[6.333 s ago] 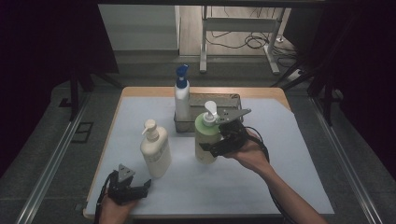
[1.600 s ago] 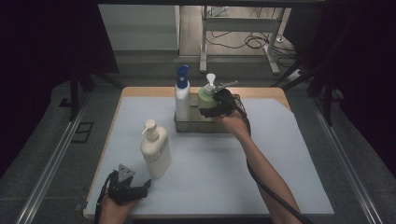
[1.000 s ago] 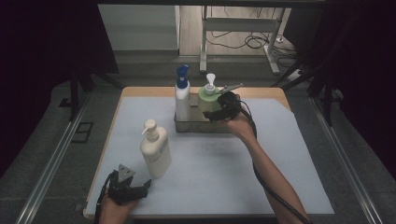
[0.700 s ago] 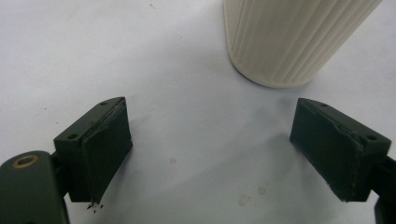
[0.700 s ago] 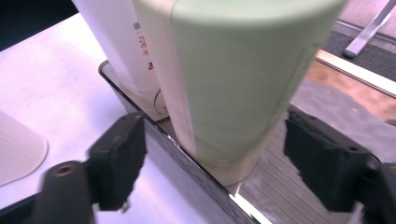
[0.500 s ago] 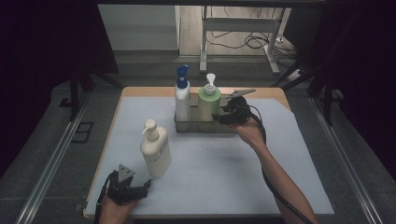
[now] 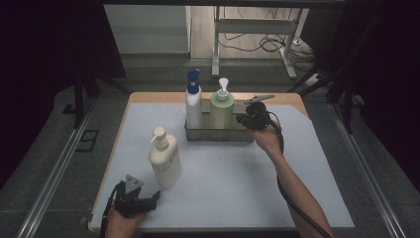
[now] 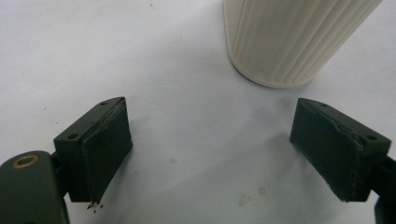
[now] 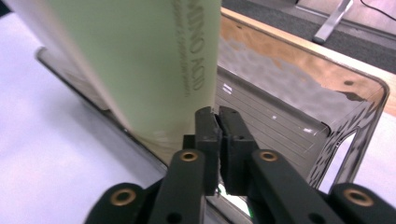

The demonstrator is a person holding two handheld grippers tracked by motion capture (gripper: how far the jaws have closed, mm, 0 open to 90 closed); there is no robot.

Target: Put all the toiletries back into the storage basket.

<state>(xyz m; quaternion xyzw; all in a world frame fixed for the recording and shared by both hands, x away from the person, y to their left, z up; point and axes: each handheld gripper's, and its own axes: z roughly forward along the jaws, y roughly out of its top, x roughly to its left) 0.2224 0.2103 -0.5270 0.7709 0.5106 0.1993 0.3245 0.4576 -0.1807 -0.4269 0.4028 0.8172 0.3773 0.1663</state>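
A green pump bottle (image 7: pixel 221 111) stands in the metal tray (image 7: pixel 218 135) beside a white bottle with a blue pump (image 7: pixel 193 101). My right gripper (image 7: pixel 242 119) sits just right of the green bottle, over the tray. Its jaws have just been closing and now stand shut with nothing between them (image 9: pixel 218 121); the green bottle (image 9: pixel 140 60) is close on their left, apart from them. A cream pump bottle (image 7: pixel 164 158) stands on the white mat. My left gripper (image 7: pixel 147 202) rests near the front edge, open and empty (image 8: pixel 210 140), with the cream bottle's ribbed base (image 8: pixel 289 37) ahead of it.
The tray's shiny right end wall (image 9: pixel 355 116) rises just beyond my right gripper. The white mat (image 7: pixel 297 173) covers the wooden table, whose bare rim (image 7: pixel 158 96) runs along the back. Dark floor and a metal stand (image 7: pixel 252 29) lie past the table.
The green bottle went from the mat into the tray. My right gripper let go of it, drew off to the right and shut its jaws. The left gripper stayed put.
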